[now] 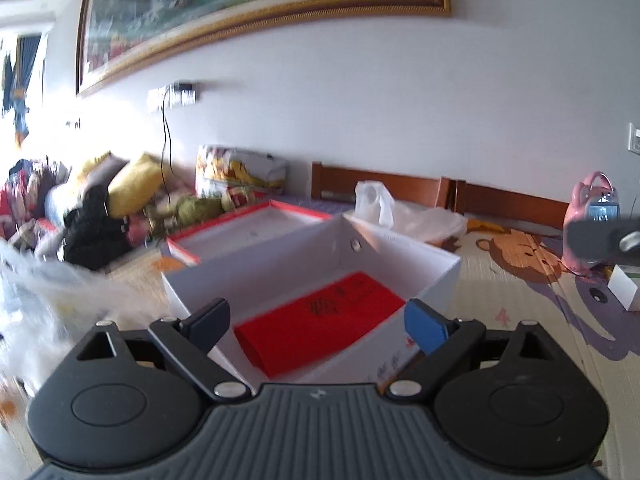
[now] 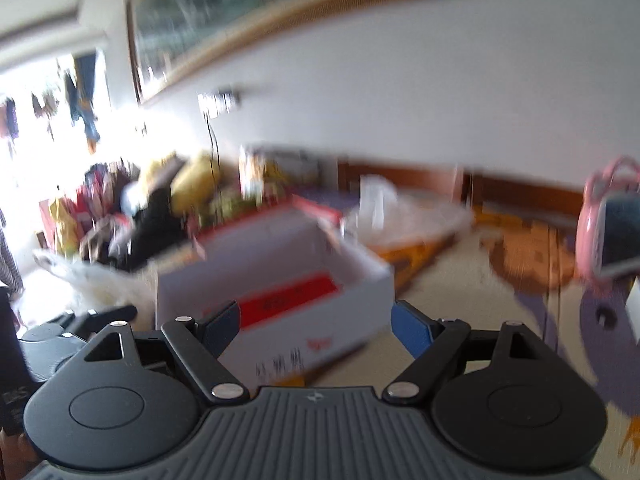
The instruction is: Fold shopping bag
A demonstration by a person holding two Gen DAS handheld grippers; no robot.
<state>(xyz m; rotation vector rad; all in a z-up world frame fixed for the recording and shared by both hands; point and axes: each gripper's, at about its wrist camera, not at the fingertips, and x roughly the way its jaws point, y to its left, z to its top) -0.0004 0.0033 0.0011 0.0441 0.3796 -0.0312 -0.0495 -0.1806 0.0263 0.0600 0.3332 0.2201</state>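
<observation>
Left wrist view. Left gripper (image 1: 318, 322): jaws spread wide, nothing between them, held above a white open box (image 1: 400, 256). Inside the box, a red packet (image 1: 320, 326) lying flat on its floor. Behind the box and touching it, a shallow red-rimmed lid (image 1: 256, 228). Shopping bag (image 1: 52, 300): pale, crumpled plastic, blurred, at the left edge just beside the box, clear of the jaws. A second white plastic bag (image 1: 376, 202) stands behind the box, near a low wooden rail (image 1: 380, 184) along the wall. Far left: a heap of cushions and clothes (image 1: 100, 208). Right: a cartoon-printed floor mat (image 1: 540, 280) with open room, a pink bag (image 1: 592, 220) beyond it, and a dark gripper part (image 1: 600, 236) entering at the right edge. Above: a gilt-framed picture (image 1: 256, 12).

Right wrist view, heavily motion-blurred. Right gripper (image 2: 316, 328): jaws parted wide, empty. The white open box (image 2: 280, 280) lies ahead, its printed side wall visible here. Shopping bag (image 2: 96, 280) shows as a pale mass left of the box. The other gripper (image 2: 80, 324) appears low at the left. The mat (image 2: 460, 292) right of the box is bare; the pink bag (image 2: 604, 220) stands at the right edge.
</observation>
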